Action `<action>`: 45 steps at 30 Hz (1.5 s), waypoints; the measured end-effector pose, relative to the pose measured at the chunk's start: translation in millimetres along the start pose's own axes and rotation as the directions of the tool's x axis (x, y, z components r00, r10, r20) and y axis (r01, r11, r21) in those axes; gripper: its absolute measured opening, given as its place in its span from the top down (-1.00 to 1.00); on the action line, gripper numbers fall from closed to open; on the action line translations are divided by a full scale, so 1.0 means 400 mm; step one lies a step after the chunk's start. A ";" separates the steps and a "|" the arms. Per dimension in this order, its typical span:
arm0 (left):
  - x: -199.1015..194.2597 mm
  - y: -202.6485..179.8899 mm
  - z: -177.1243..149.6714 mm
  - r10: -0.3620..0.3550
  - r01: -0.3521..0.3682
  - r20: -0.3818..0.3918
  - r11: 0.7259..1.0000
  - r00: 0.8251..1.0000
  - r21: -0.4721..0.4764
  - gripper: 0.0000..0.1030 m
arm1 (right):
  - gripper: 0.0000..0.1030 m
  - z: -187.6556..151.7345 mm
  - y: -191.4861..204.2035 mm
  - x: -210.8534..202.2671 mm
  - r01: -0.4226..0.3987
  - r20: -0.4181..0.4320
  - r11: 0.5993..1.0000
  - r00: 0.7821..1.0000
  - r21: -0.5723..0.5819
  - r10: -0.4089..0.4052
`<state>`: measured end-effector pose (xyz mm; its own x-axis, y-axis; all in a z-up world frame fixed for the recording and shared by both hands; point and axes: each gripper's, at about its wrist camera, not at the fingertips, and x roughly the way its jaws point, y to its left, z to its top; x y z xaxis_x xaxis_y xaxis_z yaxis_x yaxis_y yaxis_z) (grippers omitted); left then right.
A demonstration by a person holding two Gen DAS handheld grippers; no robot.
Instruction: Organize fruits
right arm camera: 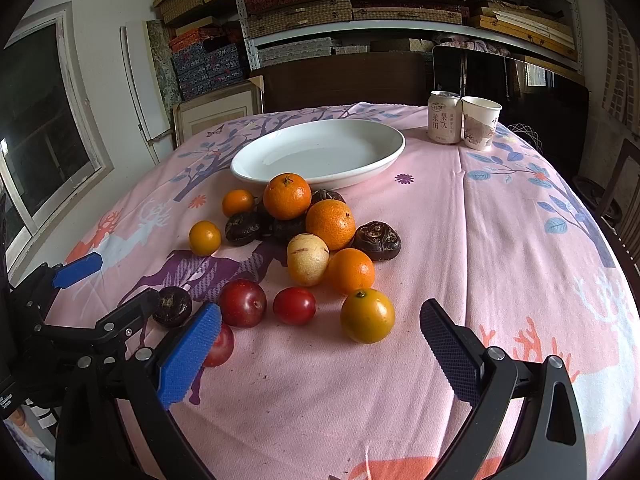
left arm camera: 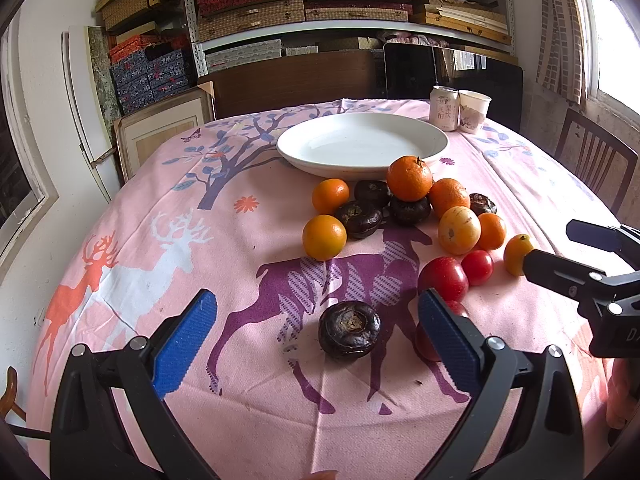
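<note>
Left wrist view: both hand-held grippers gape wide, left hand-held gripper (left arm camera: 318, 320) straddling a water chestnut (left arm camera: 349, 334)

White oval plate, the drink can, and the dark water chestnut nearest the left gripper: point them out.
White oval plate (right arm camera: 256, 160): right wrist view, bare inner basin.
Pale drink can (right arm camera: 444, 122): right wrist view, label face.
Dark brown water chestnut (left arm camera: 349, 330): left wrist view, top.

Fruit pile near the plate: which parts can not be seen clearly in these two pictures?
- Left wrist view: a red fruit is mostly behind the left tongs' blue finger.
- Right wrist view: a plum is half hidden by the right tongs' blue finger.
- Both views: dark fruits under the oranges cannot be counted.
</note>
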<state>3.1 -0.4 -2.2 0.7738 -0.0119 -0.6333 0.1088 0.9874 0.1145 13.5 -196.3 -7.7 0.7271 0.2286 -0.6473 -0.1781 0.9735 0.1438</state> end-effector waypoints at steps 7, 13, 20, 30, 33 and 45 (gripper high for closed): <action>0.001 0.000 0.000 0.000 0.000 0.000 1.000 1.000 0.000 -0.92 | -0.93 0.000 0.000 0.000 0.000 0.000 1.000 1.000 0.000 0.000; 0.001 -0.001 0.000 0.001 -0.001 -0.002 1.000 1.000 0.001 -0.92 | -0.93 -0.001 0.002 0.000 -0.001 0.000 1.000 1.000 0.000 0.001; 0.001 -0.001 0.000 0.001 -0.001 -0.003 1.000 1.000 0.001 -0.92 | -0.93 -0.001 0.001 0.000 0.000 0.001 1.000 1.000 0.000 0.000; 0.007 -0.004 -0.005 0.002 -0.002 -0.004 1.000 1.000 0.002 -0.92 | -0.93 0.000 0.000 0.000 -0.001 0.001 1.000 1.000 0.000 0.001; 0.007 -0.004 -0.005 0.002 -0.002 -0.005 1.000 1.000 0.002 -0.92 | -0.93 0.000 0.000 -0.001 -0.001 0.001 1.000 1.000 0.001 0.001; 0.013 -0.005 -0.031 0.001 0.000 -0.017 1.000 1.000 0.009 -0.92 | -0.93 -0.002 0.003 0.000 -0.002 -0.007 1.000 1.000 0.002 0.002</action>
<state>-0.8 -0.6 -15.2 0.7634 -0.0087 -0.6458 0.1144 0.9859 0.1220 12.7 -195.3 -8.2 0.7219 0.2304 -0.6525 -0.1783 0.9730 0.1462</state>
